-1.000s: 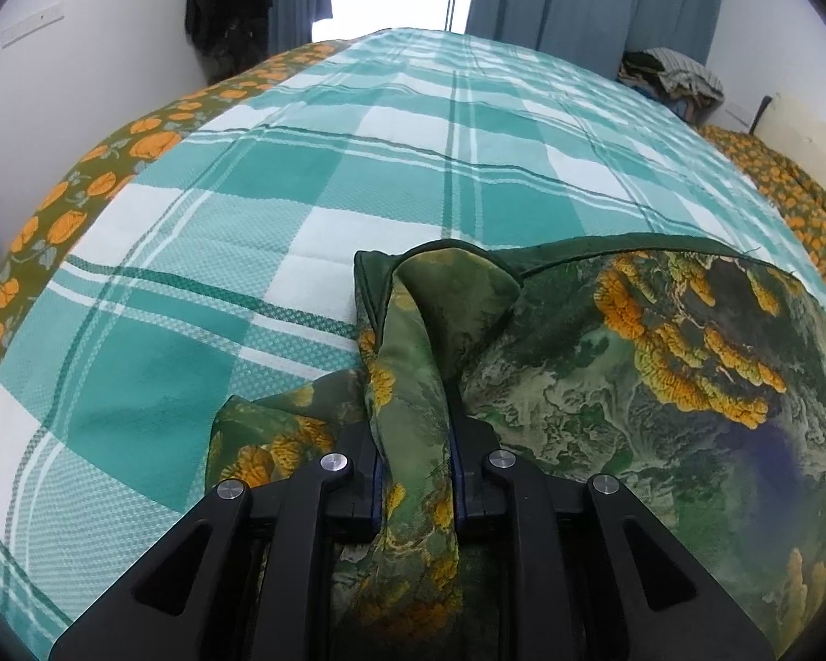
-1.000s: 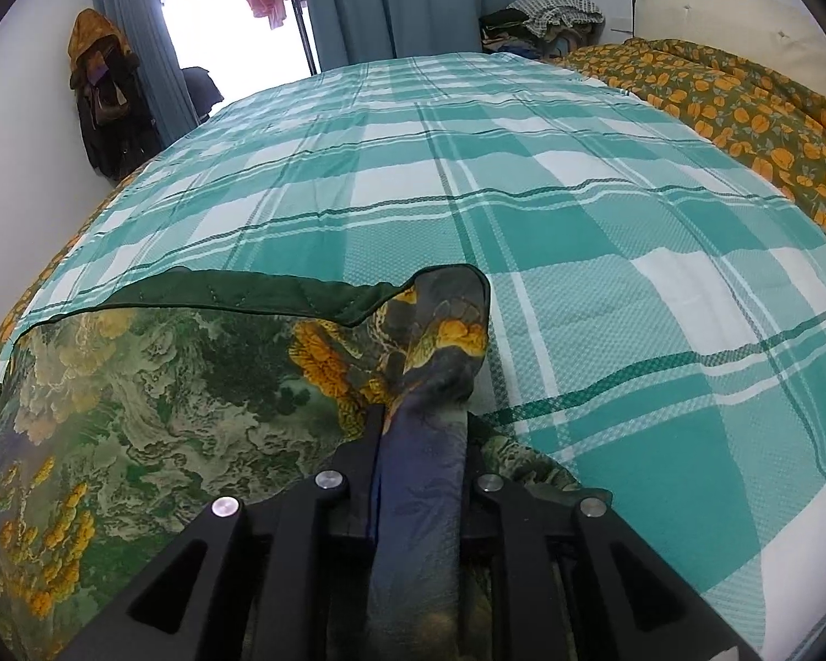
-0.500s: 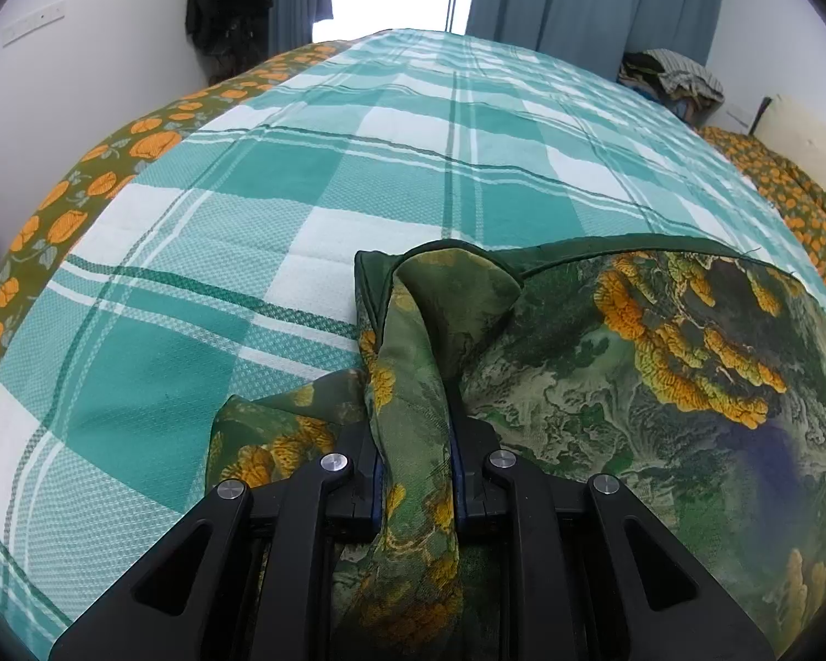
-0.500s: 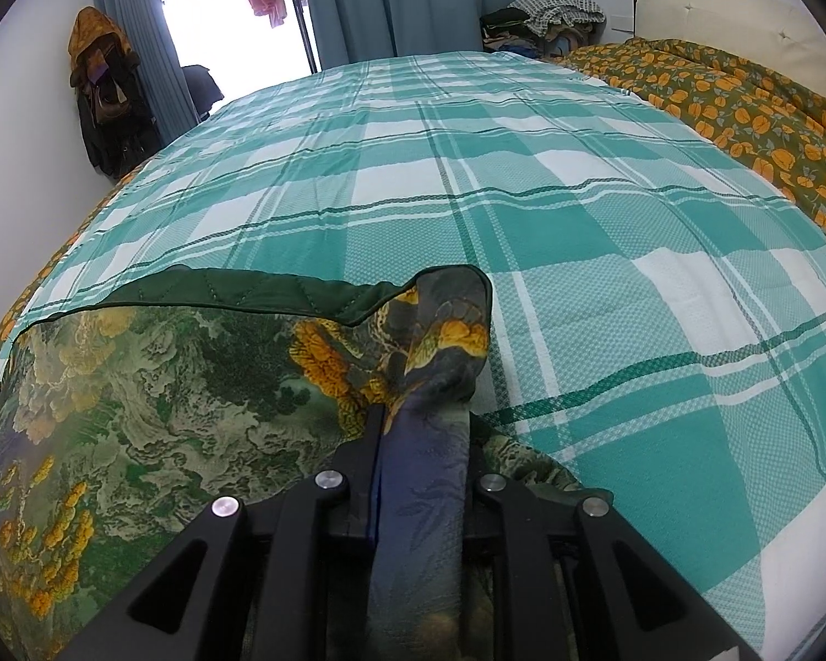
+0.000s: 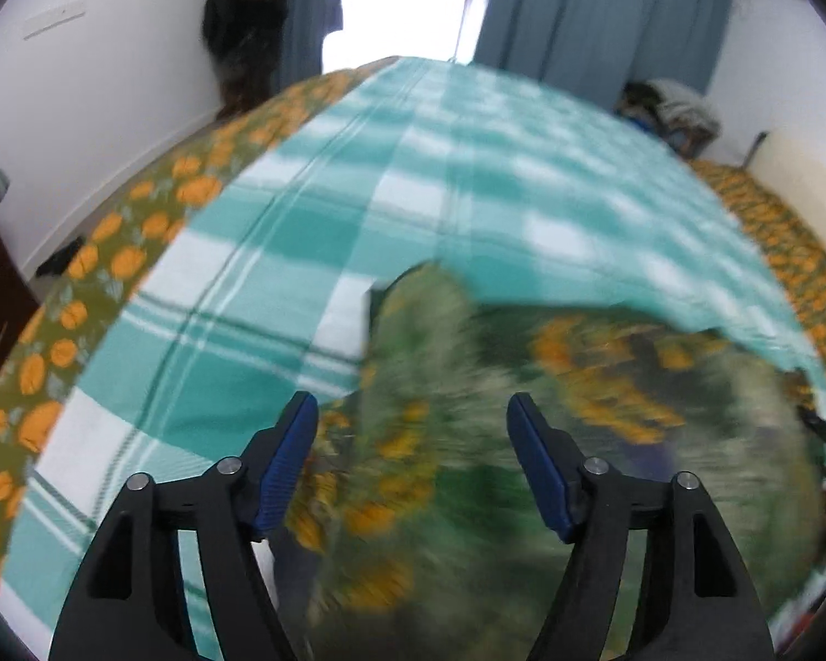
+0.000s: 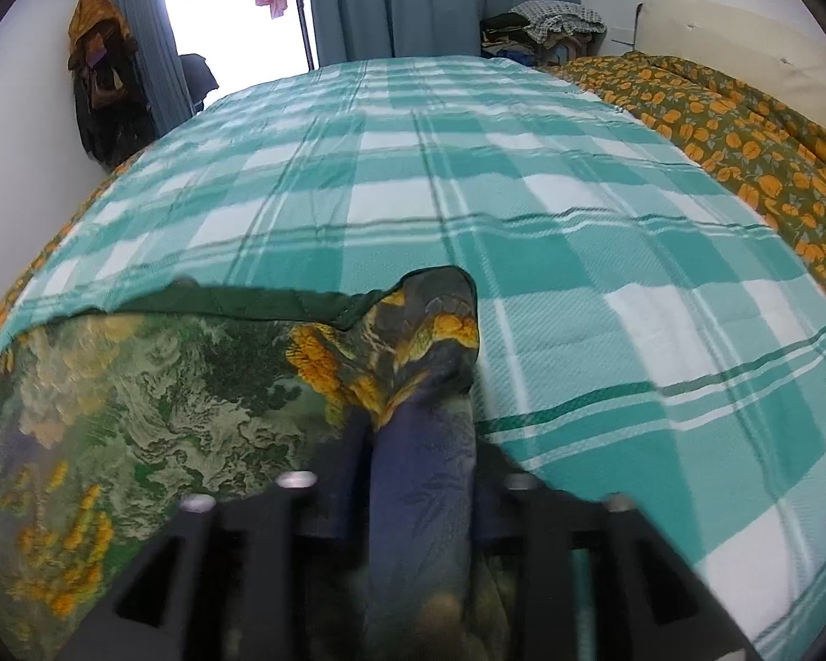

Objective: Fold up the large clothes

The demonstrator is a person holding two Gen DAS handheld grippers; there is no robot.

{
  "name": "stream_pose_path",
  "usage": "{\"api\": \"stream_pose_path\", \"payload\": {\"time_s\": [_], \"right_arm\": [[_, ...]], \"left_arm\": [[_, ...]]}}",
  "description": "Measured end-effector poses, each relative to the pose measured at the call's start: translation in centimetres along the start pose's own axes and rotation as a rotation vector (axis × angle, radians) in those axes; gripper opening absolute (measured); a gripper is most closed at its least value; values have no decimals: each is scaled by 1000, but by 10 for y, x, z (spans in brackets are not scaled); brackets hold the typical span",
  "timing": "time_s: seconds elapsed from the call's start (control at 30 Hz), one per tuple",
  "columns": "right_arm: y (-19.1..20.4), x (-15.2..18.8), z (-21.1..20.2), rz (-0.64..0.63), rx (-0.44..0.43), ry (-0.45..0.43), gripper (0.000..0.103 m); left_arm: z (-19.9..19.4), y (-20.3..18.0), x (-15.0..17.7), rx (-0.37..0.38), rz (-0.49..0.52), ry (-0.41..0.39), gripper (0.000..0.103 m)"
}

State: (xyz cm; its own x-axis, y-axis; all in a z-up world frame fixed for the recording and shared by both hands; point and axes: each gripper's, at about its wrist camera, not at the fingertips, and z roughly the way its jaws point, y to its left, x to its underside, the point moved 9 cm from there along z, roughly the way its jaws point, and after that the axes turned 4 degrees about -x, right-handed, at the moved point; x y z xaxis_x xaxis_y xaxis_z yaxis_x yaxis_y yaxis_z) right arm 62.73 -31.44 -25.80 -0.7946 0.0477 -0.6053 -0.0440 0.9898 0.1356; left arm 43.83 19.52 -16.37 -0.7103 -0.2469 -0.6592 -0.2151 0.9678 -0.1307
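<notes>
I'm letting go: my left gripper (image 5: 411, 462) has its jaws opening, clear of the green, orange-flowered thin garment (image 5: 523, 440), which lies folded at the near edge of the teal-and-white checked bedspread (image 6: 523, 209). My right gripper (image 6: 413, 501) is opening too, a bunched corner still between its jaws.

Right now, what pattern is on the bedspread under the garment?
Teal-and-white plaid bedspread, clearest in the right wrist view.

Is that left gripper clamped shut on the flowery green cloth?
No: the left gripper has its blue pads wide apart and opening, with the green flowered cloth lying loose between them on the checked bedspread.
</notes>
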Motion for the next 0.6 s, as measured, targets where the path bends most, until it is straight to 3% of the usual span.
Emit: {"api": "stream_pose_path", "payload": {"time_s": [0.1, 0.2, 0.3, 0.37, 0.47, 0.57, 0.6], "right_arm": [[-3, -11, -31, -8, -14, -58, 63], [2, -19, -60, -32, -12, -107, 63], [23, -19, -84, -71, -70, -140, 63], [45, -10, -90, -118, -129, -133, 63], [59, 10, -75, -166, -156, -82, 63], [47, 41, -40, -156, -118, 6, 63], [42, 52, -27, -138, -142, 28, 63]], "left_arm": [[-33, -37, -13, 78, 38, -52, 92], [-47, -96, -17, 206, 91, -44, 93], [-33, -163, -8, 307, 170, 18, 93], [-11, -195, -1, 307, 223, 45, 93], [37, -218, 7, 240, 237, 94, 93], [86, -214, 20, 146, 215, 157, 93], [102, -208, 28, 143, 185, 193, 93]]}}
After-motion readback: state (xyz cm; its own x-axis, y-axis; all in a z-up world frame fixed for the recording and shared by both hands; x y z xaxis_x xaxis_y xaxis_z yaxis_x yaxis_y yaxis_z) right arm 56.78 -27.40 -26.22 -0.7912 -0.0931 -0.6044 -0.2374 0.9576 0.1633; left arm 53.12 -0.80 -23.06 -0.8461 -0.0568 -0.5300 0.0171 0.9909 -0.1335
